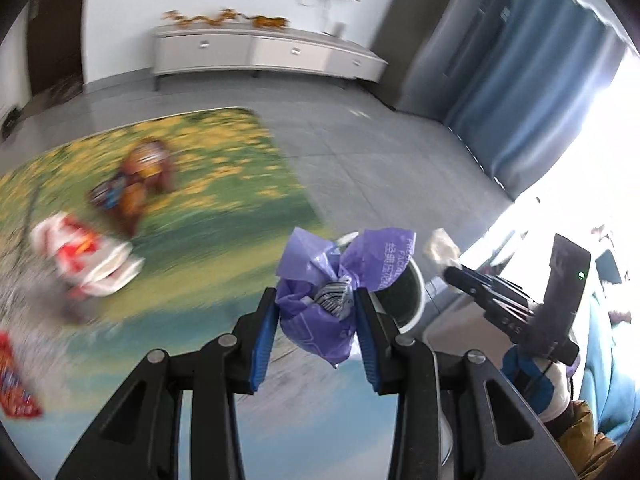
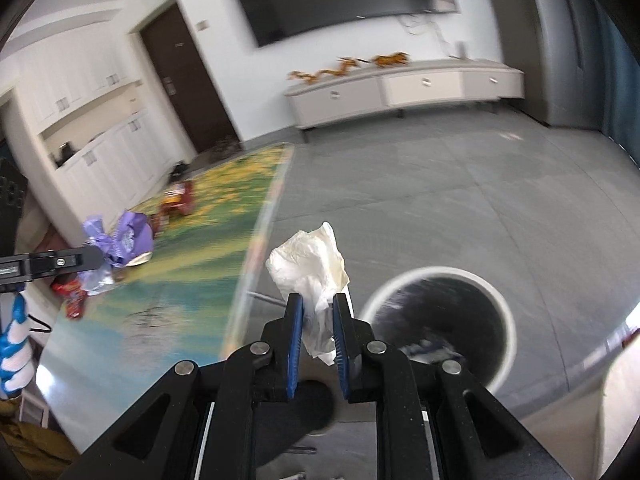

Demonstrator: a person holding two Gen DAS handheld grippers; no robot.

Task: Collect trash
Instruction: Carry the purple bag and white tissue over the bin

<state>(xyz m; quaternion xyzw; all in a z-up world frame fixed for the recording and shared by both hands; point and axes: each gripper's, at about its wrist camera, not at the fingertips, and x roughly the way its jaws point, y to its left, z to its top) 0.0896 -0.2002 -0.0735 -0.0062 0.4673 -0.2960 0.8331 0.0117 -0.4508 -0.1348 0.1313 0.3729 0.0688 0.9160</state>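
My left gripper [image 1: 316, 300] is shut on a crumpled purple plastic wrapper [image 1: 320, 312] and holds it above the table's right edge, beside the white-rimmed trash bin [image 1: 404, 292] on the floor. The wrapper also shows in the right wrist view [image 2: 124, 240]. My right gripper [image 2: 317, 304] is shut on a crumpled white tissue [image 2: 312, 264], just left of the bin [image 2: 436, 316], past the table edge. The tissue shows in the left wrist view [image 1: 440, 246] above the bin. Other trash lies on the table: a red and white wrapper [image 1: 84, 256], brown snack bags [image 1: 136, 180] and a red packet [image 1: 14, 380].
The table [image 1: 224, 208] has a green and yellow flowered cover and a rounded edge. Grey tiled floor [image 2: 440, 184] lies beyond it. A white TV cabinet [image 2: 404, 88] stands at the far wall, blue curtains [image 1: 532, 80] at the right. The bin holds some trash.
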